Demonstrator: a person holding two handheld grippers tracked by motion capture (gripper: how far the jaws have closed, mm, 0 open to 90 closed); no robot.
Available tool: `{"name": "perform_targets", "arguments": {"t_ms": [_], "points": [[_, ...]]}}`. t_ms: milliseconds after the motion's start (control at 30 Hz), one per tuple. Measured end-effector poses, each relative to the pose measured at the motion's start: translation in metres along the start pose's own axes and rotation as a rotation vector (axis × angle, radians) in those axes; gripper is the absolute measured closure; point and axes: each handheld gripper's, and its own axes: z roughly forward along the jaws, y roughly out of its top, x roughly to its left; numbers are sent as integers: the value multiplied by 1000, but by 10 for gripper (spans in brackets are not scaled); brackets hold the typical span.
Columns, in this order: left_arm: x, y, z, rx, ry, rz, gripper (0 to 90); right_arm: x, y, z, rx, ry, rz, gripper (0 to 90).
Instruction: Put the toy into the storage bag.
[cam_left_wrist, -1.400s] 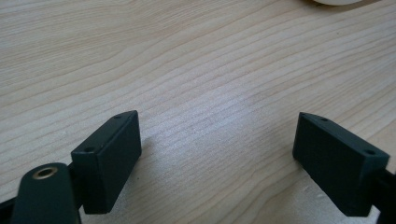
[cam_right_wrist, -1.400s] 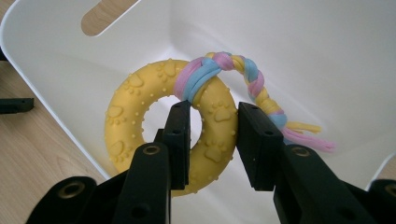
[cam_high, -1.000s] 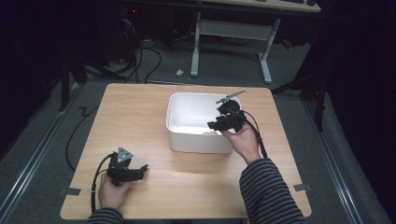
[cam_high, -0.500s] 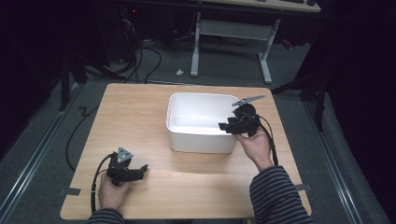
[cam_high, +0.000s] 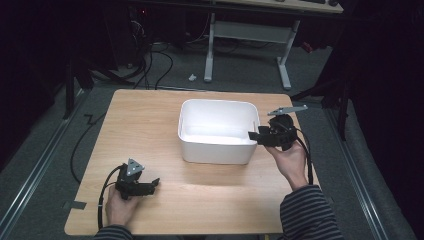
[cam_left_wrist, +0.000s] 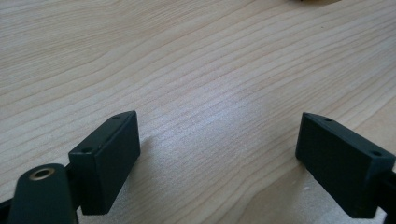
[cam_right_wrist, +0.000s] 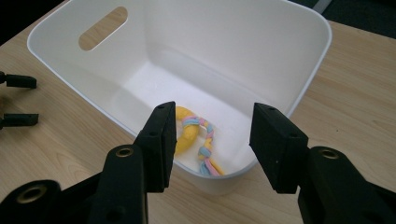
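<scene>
no readable text, no labels, no brands, no numbers, no signs anywhere

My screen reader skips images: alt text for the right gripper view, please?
A yellow toy with a pastel knotted rope lies inside a white bin on a wooden table; the right gripper hangs open and empty above the bin's near rim.

— What equipment is the person carrying?
— A black two-jaw tool in each hand: the left gripper (cam_high: 150, 184) topped by a grey three-cornered plate, the right gripper (cam_high: 256, 135) bearing a similar grey plate. A black cable trails from each.
— And up close?
— The jaws are blocky black pads with small screw holes at the corners; brass-coloured rings sit in the black arms behind them.
— Clothing?
— Dark sleeves with thin pale stripes.
</scene>
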Motion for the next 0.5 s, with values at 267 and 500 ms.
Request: {"name": "perform_targets", "arguments": {"t_ms": [267,500], "points": [[2,-1,-1,-9,1,-6,174,-4,-7,-18,-34,-17,3,512],[2,-1,-2,-15,14,-18,212,-10,-14,-28,-63,-16,27,509]]}}
